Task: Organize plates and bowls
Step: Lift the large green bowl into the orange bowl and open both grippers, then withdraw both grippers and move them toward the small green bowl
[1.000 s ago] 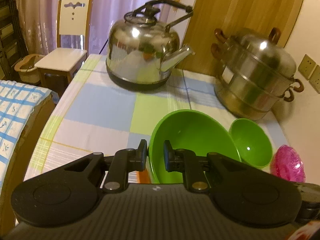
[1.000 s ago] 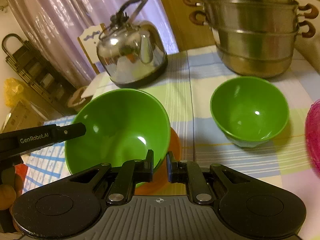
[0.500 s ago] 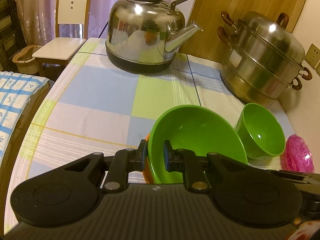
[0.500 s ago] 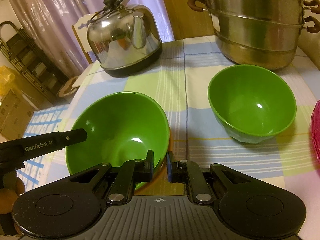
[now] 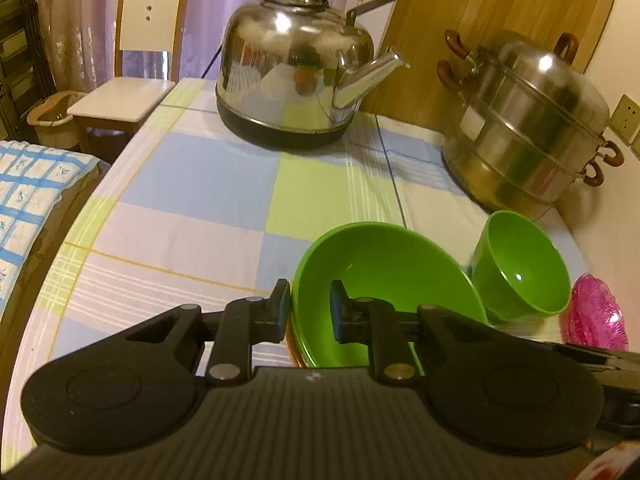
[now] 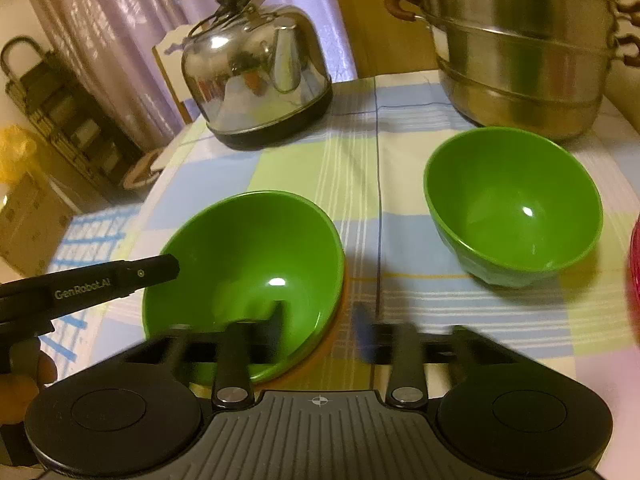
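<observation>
A large green bowl (image 5: pixel 384 272) (image 6: pixel 244 264) sits in an orange plate (image 6: pixel 341 308) near the table's front. My left gripper (image 5: pixel 310 312) straddles the bowl's near-left rim. Its jaws are opening, one finger outside the wall, the other inside and off it. In the right wrist view, my left gripper (image 6: pixel 168 270) shows from the side at that rim. My right gripper (image 6: pixel 320 324) is blurred, its jaws opening wide across the bowl's near-right rim without touching it. A smaller green bowl (image 5: pixel 520 268) (image 6: pixel 512 208) stands upright to the right.
A steel kettle (image 5: pixel 296 80) (image 6: pixel 256 84) stands at the back of the checked tablecloth (image 5: pixel 200 200). A stacked steel steamer (image 5: pixel 524 128) (image 6: pixel 520 40) is at the back right. A pink dish (image 5: pixel 596 312) lies at the right edge. A chair (image 5: pixel 132 80) stands beyond the table.
The large green bowl came down onto the orange plate. My right gripper's jaws sprang apart from the bowl's rim. The left jaws widened a little.
</observation>
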Demonstrator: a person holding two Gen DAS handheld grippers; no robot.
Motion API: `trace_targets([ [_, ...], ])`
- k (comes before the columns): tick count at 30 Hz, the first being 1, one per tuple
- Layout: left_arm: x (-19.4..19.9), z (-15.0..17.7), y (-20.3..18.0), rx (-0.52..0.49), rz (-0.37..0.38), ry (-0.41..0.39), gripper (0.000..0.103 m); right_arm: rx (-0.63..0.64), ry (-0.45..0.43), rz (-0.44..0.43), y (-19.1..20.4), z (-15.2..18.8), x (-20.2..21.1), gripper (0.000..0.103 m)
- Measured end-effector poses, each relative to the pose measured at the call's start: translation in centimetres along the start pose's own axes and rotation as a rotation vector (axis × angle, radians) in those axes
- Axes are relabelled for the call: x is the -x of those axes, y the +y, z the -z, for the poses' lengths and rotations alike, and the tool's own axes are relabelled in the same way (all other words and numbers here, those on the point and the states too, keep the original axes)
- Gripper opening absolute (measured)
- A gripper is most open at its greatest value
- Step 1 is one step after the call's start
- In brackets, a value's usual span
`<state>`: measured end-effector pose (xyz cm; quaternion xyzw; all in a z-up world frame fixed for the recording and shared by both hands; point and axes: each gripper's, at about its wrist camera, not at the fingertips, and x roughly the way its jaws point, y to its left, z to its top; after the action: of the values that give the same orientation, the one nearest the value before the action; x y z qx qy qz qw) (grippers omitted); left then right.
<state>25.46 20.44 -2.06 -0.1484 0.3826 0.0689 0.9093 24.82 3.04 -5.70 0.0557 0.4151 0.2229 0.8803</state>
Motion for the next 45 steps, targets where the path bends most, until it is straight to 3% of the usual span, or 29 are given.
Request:
trace_targets([
  [7, 3.8, 1.5, -0.8, 0.043, 0.027, -0.045, 0.029, -0.07, -0.044, -0.018, -1.4, 1.8, 4.0, 0.054],
  [9, 4.9, 2.2, -1.4, 0.042, 0.015, -0.048, 0.041, -0.089, -0.053, -0.009, -1.9, 2.6, 5.4, 0.054],
  [12, 6.7, 3.6, -2.3, 0.041, 0.014, -0.049, 0.045, -0.109, -0.064, 0.019, -2.6, 3.8, 7.5, 0.054],
  [18, 9.7, 6.7, -4.0, 0.062, 0.01, -0.049, 0.067, -0.155, -0.071, 0.089, -4.1, 6.3, 11.7, 0.055],
  [20, 10.6, 7.7, -4.8, 0.064, -0.004, -0.056, 0.071, -0.156, -0.076, 0.11, -4.3, 7.2, 13.1, 0.057],
  [24, 12.3, 9.5, -6.5, 0.042, -0.028, -0.067, 0.081, -0.147, -0.085, 0.146, -4.5, 8.8, 15.6, 0.07],
  [39, 15.3, 12.4, -10.5, -0.038, -0.009, -0.074, 0.083, -0.168, -0.087, 0.195, -6.1, 11.3, 20.2, 0.072],
  [45, 15.4, 12.6, -11.7, -0.05, 0.039, -0.026, 0.083, -0.18, -0.097, 0.194, -6.7, 11.7, 21.1, 0.072],
])
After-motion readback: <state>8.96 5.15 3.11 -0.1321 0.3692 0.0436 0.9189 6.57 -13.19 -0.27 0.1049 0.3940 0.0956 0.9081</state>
